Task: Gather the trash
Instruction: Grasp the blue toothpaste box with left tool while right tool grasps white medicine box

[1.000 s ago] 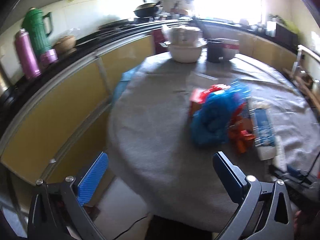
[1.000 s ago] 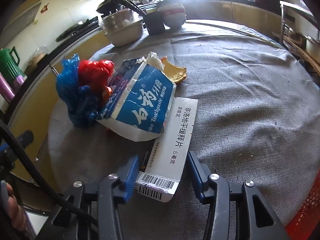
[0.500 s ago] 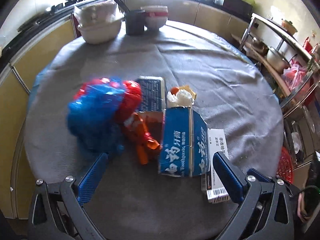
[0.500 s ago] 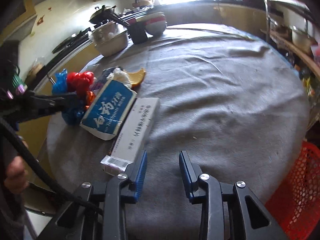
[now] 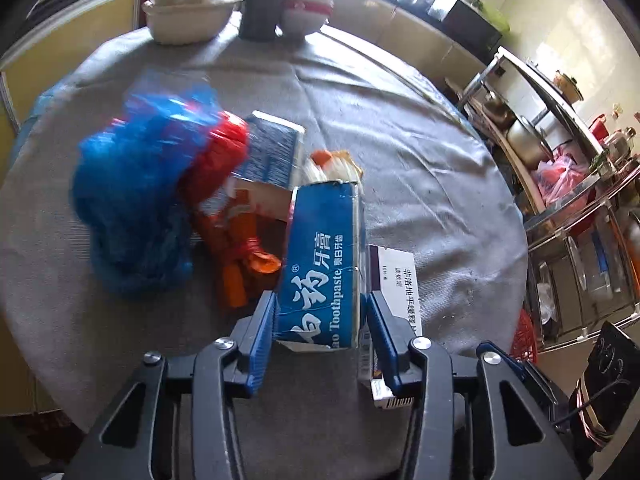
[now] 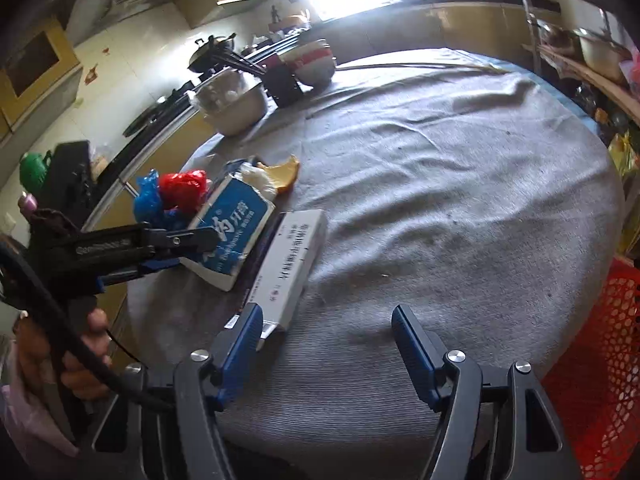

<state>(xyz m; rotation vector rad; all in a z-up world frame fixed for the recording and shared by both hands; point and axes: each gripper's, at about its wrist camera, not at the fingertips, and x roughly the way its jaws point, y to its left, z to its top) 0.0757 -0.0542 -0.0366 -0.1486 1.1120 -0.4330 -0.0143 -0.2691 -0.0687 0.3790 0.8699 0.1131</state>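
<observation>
Toothpaste box, blue with white lettering, lies on the round grey-clothed table with its near end between the pads of the left tool; the jaws are closing and both pads sit against the box's sides. White medicine carton lies just beside the box on its right, partly behind the right-hand pad. To the left of the box: a crumpled blue plastic bag, a red plastic bag, an orange wrapper. Beyond the box's far end, a white wad and an orange peel. Right tool hangs over bare cloth at the near table edge, jaws opening, nothing between them; its left pad is near the carton's near end, contact not clear. A hand grips the left tool's handle at the left of the right wrist view. Bowls and a dark cup stand at the far side of the table. Red mesh basket sits below the table edge on the right.
</observation>
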